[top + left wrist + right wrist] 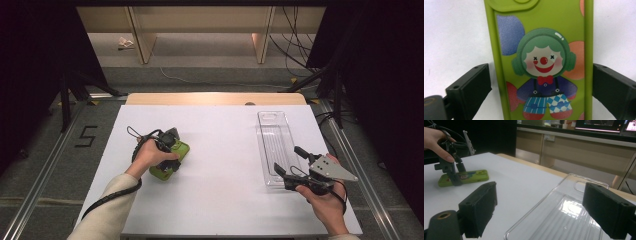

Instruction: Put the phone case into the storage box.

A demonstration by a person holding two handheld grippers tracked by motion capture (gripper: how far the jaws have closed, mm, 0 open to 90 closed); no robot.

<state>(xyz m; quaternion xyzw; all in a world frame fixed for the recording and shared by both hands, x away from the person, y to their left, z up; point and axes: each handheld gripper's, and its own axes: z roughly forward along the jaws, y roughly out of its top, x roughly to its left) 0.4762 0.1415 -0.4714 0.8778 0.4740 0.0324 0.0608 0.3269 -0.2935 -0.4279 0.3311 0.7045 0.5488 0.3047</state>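
White worktop (225, 200) on grey carpet floor (40, 150), "5" taped there (86, 136). Metal rails (45, 165) both sides. Beige wooden furniture (200, 25) behind, black curtains (30, 60), cables (295, 45) trailing on right.

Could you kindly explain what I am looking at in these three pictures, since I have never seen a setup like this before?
A person sits at a white table and holds a hand tool with two black jaws in each hand. One picture comes from a camera above the table; the other two come from small cameras riding on each tool, looking along its jaws.

The left gripper stands over a green phone case printed with a clown. Its jaws sit either side of the case: one has a visible gap, the other is at the edge, so it looks straddled rather than gripped.

The right gripper is open and holds nothing, poised at the near end of a clear plastic tray lying on the table.
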